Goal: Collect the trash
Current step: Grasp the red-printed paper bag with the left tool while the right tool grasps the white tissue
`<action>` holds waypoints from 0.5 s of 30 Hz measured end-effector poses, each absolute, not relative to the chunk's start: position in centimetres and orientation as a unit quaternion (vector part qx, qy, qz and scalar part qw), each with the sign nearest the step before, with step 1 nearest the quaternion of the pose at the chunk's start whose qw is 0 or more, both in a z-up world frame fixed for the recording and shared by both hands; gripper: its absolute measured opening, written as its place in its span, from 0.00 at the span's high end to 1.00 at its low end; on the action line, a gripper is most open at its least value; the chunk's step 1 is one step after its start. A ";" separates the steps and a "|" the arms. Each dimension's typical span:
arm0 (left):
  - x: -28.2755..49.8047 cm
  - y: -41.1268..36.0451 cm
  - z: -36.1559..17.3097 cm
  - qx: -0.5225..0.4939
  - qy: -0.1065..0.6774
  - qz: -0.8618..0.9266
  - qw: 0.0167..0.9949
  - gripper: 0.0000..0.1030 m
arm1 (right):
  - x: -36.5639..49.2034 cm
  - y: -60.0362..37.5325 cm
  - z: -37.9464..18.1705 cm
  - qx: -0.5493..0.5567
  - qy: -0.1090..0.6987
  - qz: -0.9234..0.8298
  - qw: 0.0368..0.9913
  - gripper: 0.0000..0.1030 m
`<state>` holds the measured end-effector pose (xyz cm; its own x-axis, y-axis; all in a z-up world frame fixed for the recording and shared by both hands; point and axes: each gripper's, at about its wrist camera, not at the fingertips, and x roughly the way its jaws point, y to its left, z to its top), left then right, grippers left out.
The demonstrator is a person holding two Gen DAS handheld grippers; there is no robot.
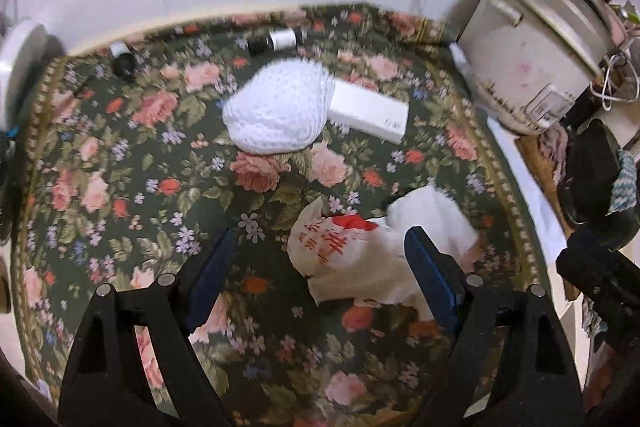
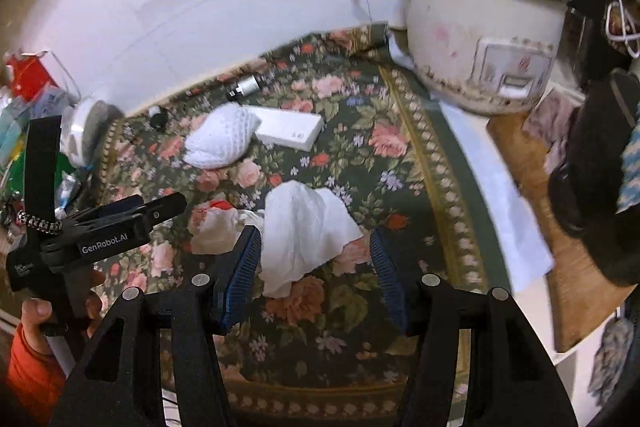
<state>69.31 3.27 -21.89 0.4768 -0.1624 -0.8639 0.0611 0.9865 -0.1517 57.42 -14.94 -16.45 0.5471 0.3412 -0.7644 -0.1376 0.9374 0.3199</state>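
A crumpled white plastic bag with red print [image 1: 340, 251] [image 2: 216, 227] lies on the floral tablecloth [image 1: 120, 167] [image 2: 360, 155]. My left gripper [image 1: 320, 259] hovers over it, open, and the bag sits between the blue pads, nearer the right one. Beside the bag lies a crumpled white tissue [image 2: 304, 223] [image 1: 432, 215]. My right gripper [image 2: 314, 259] is open above the tissue, with a pad on either side and neither pressing it. The right wrist view shows the left gripper [image 2: 160, 211] from the side at the left, held by a hand [image 2: 36, 311].
Further back lie a white foam net [image 1: 276, 107] [image 2: 220, 139], a white box [image 1: 368, 111] [image 2: 292, 131] and two small bottles [image 1: 280, 41] [image 1: 122, 63]. A worn rice cooker [image 1: 536, 47] [image 2: 480, 27] stands at the right. A white jar [image 2: 86, 131] and piled packaging [image 2: 24, 107] sit at the left.
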 end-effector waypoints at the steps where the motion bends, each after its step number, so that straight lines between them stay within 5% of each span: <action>1: 69.9 3.3 -22.6 -0.050 0.516 -0.068 0.852 0.17 | 57.7 -14.8 -17.0 0.115 0.461 0.136 0.870 0.48; 11: 71.7 2.8 -27.8 -0.064 0.555 -0.107 0.823 0.19 | 61.0 -12.5 -23.3 0.146 0.533 0.140 0.821 0.49; 15: 71.9 3.0 -27.7 -0.081 0.543 -0.128 0.826 0.40 | 61.3 -12.1 -23.5 0.138 0.536 0.141 0.821 0.49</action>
